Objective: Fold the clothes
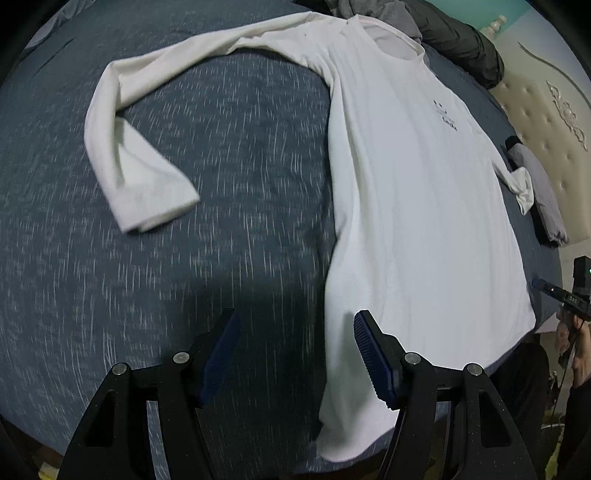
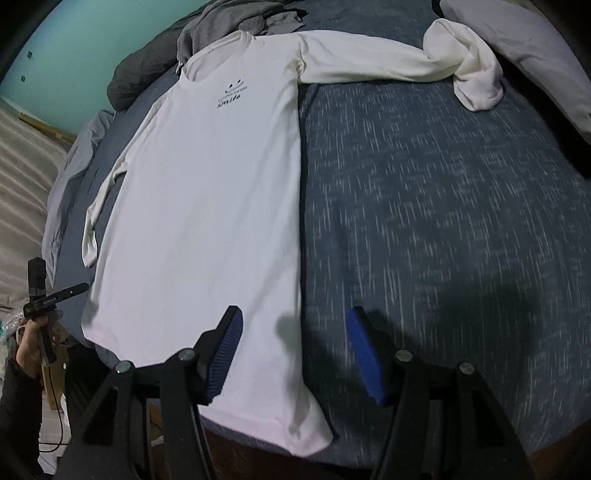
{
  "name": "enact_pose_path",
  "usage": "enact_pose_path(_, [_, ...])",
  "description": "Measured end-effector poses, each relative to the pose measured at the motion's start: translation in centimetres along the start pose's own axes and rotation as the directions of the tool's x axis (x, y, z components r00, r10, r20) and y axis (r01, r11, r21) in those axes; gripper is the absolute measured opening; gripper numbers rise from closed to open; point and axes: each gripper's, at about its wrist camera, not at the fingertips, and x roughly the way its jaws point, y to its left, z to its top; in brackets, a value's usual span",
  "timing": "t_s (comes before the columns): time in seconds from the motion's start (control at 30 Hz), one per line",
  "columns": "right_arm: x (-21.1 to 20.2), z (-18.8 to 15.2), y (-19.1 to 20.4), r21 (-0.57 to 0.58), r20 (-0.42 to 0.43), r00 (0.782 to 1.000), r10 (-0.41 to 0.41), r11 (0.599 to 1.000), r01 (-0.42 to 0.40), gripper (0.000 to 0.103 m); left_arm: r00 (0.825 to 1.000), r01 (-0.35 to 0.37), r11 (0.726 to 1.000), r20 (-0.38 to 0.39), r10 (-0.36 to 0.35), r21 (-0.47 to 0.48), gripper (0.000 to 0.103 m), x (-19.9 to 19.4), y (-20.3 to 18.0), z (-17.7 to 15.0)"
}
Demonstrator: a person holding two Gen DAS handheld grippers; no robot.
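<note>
A white long-sleeved shirt [image 1: 417, 206] with a small dark chest print lies face up and flat on the blue bedcover [image 1: 221, 258]. One sleeve [image 1: 122, 147] bends out across the cover. My left gripper [image 1: 295, 354] stands open over the shirt's side edge near the hem, one finger above the cloth and one above the cover, with nothing between the pads. In the right wrist view the shirt [image 2: 207, 206] spreads out with its other sleeve [image 2: 461, 70] bunched at the cuff. My right gripper [image 2: 295, 350] is open over the opposite side edge. Each gripper shows in the other's view [image 1: 565, 291] [image 2: 48, 295].
Grey and dark clothes [image 2: 207, 33] are piled beyond the collar. A cream tufted headboard [image 1: 546, 129] and a grey bundle [image 1: 543, 192] lie beside the bed. A pale pillow [image 2: 517, 55] sits past the bunched sleeve. The bed's edge [image 2: 443, 454] runs just under the grippers.
</note>
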Motion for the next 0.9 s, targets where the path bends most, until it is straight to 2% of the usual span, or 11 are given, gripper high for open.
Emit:
enact_pose_path(0.33, [0.1,-3.0,0.7,-0.055,-0.074,0.997,-0.015,0.998,0.011,0.060,1.000,0.014,1.000,-0.028,-0.013,0.027,0.068,-0.6,-0.5,-2.9])
enact_pose_path(0.47, [0.5,-3.9,0.5,-0.053,-0.105,0.994,-0.008,0.999,0.003,0.051,0.999,0.022,0.999,-0.050,-0.020,0.043,0.067,-0.2,-0.8,-3.8])
enact_pose_path(0.57, [0.8,-4.3,0.3,-0.048,-0.123,0.992,-0.011,0.999,0.005,0.043,0.997,0.040,0.998,-0.069,-0.037,0.051,0.048,0.1,-1.1,-4.6])
enact_pose_path(0.63, [0.9,-4.5,0.2,-0.044,-0.127,0.992,-0.006,0.999,0.001,0.034,0.996,0.051,0.997,-0.080,-0.046,0.062,0.027,0.3,-1.2,-5.1])
enact_pose_path(0.67, [1.0,-4.6,0.3,-0.050,-0.129,0.992,-0.007,0.999,0.001,0.022,0.995,0.051,0.996,-0.087,-0.044,0.071,0.021,0.3,-1.4,-5.3])
enact_pose_path(0.7, [1.0,-4.7,0.4,-0.058,-0.130,0.992,-0.007,0.998,0.000,0.011,0.995,0.049,0.995,-0.090,-0.041,0.082,0.007,0.2,-1.6,-5.6])
enact_pose_path(0.77, [0.7,-4.9,0.5,-0.058,-0.125,0.992,0.011,0.998,-0.018,0.006,0.996,0.052,0.994,-0.082,-0.044,0.097,0.004,-0.3,-1.9,-5.9])
enact_pose_path(0.9, [-1.4,-4.4,0.2,-0.031,-0.068,0.996,0.056,0.998,-0.058,0.004,0.996,0.083,0.992,-0.031,-0.081,0.090,0.003,-3.2,-2.1,-6.0])
